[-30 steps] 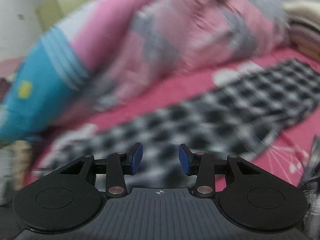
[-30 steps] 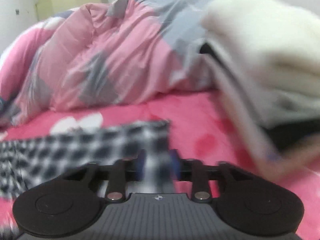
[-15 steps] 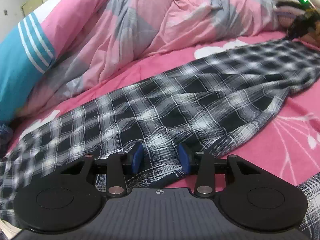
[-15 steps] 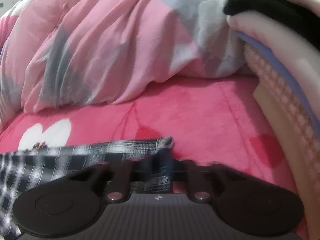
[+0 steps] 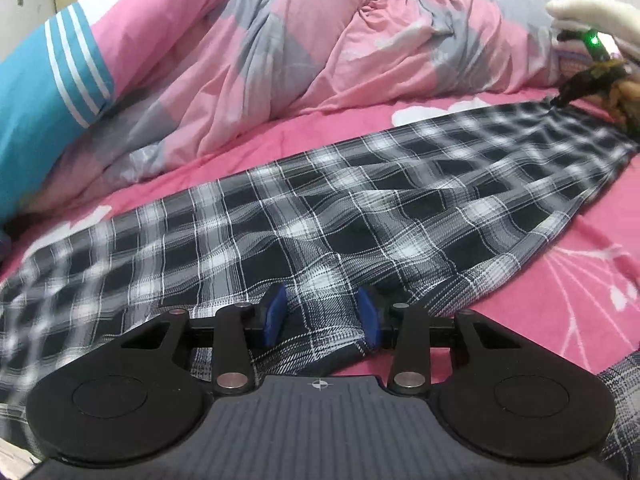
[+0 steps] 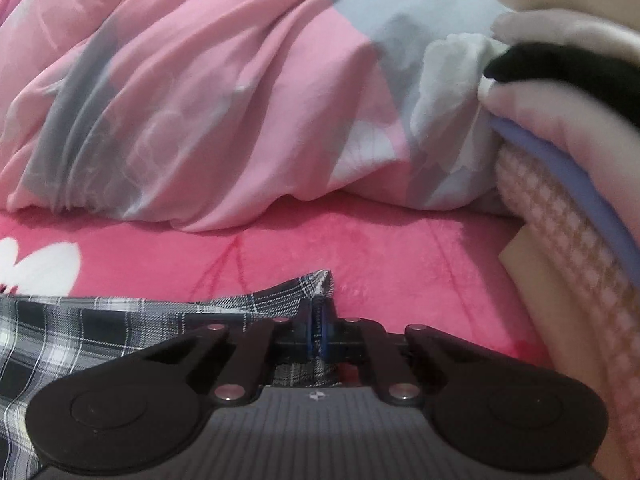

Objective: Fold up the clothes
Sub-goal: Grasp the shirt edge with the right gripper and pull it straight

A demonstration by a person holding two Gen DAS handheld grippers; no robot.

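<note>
Pinched between my right gripper's (image 6: pixel 318 330) fingers is the far corner of the plaid garment (image 5: pixel 360 216), pads pressed flat on the cloth. My left gripper (image 5: pixel 322 314) stands partly open, blue pads (image 5: pixel 276 312) either side of a raised wrinkle at the near edge, not yet squeezing it. Beyond them the garment lies stretched long across the pink bedsheet (image 5: pixel 592 272), with the rumpled pink-and-grey duvet (image 6: pixel 200 100) behind and stacked folded laundry (image 6: pixel 580 200) at my right. I judge this the grasping step: next my left must close, then both lift together.
</note>
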